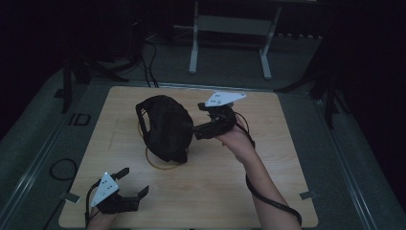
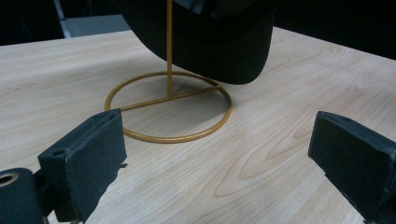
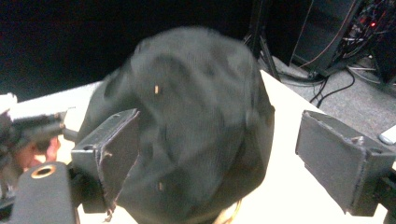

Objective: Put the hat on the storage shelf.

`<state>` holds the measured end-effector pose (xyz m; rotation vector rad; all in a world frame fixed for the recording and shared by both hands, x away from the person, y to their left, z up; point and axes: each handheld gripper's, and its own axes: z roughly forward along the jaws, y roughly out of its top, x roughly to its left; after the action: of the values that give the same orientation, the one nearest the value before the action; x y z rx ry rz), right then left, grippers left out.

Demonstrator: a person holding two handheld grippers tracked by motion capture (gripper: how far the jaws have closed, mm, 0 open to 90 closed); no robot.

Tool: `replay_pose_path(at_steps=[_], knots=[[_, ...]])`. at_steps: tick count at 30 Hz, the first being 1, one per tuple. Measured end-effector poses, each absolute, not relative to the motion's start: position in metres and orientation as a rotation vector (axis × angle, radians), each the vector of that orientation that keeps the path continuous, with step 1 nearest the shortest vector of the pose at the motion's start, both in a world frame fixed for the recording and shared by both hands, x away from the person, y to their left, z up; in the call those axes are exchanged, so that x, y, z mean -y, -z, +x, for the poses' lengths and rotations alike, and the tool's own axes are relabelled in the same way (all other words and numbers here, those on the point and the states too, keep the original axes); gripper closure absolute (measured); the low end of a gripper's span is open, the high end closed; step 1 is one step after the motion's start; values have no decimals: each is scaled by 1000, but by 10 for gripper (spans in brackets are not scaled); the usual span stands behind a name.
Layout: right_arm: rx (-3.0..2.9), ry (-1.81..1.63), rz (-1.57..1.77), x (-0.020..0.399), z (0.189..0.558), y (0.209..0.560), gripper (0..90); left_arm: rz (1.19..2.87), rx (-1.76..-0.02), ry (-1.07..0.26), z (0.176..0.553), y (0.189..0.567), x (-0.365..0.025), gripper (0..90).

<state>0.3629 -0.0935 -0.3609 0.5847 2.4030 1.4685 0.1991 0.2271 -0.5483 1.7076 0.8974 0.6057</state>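
High view: black cap [image 1: 165, 127] on a gold wire stand [image 1: 163, 165] at centre of the wooden tabletop [image 1: 287, 143]. Right hand-held gripper [image 1: 197, 120], jaws spread, beside the cap. Left hand-held gripper [image 1: 135, 182], open and empty, lower left. Left gripper view shows the stand's ring base [image 2: 169, 106].

In the left gripper view the top edge cuts off the black cap [image 2: 210, 42], so the upper end of the gold stand [image 2: 169, 100] is out of sight. The cap is smeared by blur in the right gripper view, where it covers nearly all of the stand. In the high view, the room beyond the desk [image 1: 287, 182] is too dark to read.
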Motion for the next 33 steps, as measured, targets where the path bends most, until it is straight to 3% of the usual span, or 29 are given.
replay_pose_path(at_steps=[33], knots=[[-2463,-1500,532,160,319,468,133,1714,-905,-601,201,551,-227,45]])
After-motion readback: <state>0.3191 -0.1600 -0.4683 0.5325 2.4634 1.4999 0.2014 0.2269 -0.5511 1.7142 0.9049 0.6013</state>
